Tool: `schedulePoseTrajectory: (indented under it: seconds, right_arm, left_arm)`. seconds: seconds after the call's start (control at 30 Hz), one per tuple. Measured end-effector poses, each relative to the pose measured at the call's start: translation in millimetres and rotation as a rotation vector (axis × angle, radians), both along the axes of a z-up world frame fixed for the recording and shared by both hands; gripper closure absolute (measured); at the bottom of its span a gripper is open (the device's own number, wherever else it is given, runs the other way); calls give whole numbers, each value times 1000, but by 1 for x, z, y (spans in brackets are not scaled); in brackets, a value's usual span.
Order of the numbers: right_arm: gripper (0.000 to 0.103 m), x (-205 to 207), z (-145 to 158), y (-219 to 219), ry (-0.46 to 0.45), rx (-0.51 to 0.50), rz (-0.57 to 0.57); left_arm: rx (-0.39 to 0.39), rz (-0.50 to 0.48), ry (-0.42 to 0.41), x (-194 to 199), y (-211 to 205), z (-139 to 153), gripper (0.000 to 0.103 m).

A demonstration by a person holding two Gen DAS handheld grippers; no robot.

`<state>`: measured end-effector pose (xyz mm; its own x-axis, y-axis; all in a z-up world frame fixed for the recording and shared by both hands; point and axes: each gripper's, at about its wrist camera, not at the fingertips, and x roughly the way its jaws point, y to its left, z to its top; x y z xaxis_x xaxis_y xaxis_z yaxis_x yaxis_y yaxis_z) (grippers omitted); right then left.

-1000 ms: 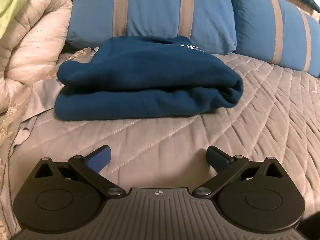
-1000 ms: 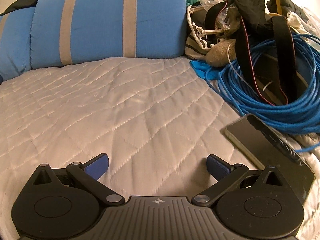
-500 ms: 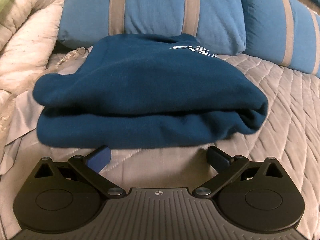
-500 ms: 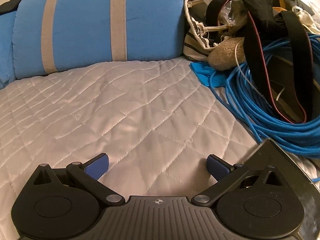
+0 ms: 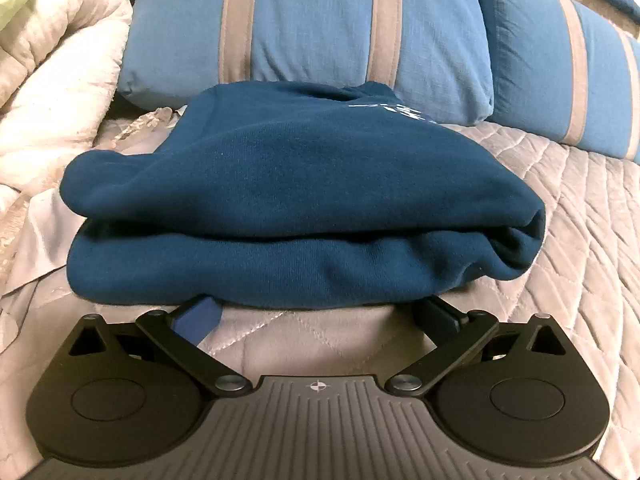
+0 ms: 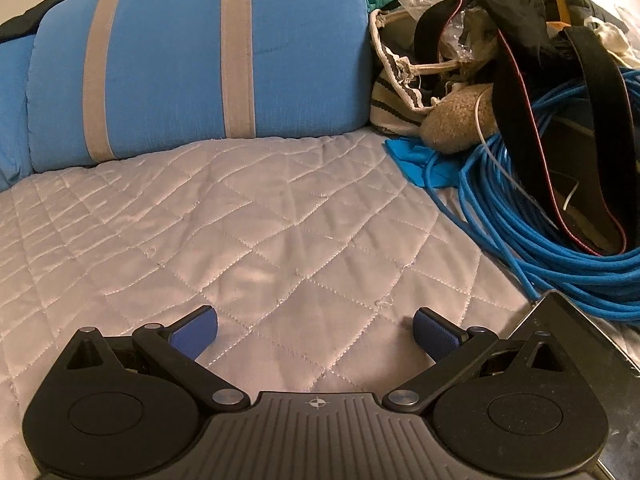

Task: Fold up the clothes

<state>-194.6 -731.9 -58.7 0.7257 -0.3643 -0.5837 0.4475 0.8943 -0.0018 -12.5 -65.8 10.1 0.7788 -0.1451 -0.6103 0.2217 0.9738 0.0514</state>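
A dark blue sweatshirt (image 5: pixel 296 200) lies folded in a thick stack on the quilted grey bedspread (image 5: pixel 580 248), with white print near its far edge. My left gripper (image 5: pixel 320 312) is open, low on the bed, and its fingertips (image 5: pixel 198 314) reach under the stack's near edge, partly hidden by the cloth. In the right wrist view my right gripper (image 6: pixel 316 330) is open over bare bedspread (image 6: pixel 240 240) with nothing between its fingers. The sweatshirt is out of that view.
Blue pillows with grey stripes (image 5: pixel 312 28) (image 6: pixel 192 60) line the back. A white comforter (image 5: pixel 52 80) is bunched at the left. At the right lie a coiled blue cable (image 6: pixel 540 240), black straps (image 6: pixel 520 100), a bag of clutter and a dark phone (image 6: pixel 580 340) by my right gripper.
My left gripper has moved forward to the folded sweatshirt until its fingertips slid under the near edge. My right gripper has crept forward and right, beside the phone. Both stayed open.
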Motion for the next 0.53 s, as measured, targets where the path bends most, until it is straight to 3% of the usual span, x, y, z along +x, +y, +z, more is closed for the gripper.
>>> schedulePoseTrajectory:
  seconds: [0.53]
  right_arm:
    - [0,-2,0,1,-6,-8,0]
  left_arm:
    - [0,-2,-5,0,0,-1,0]
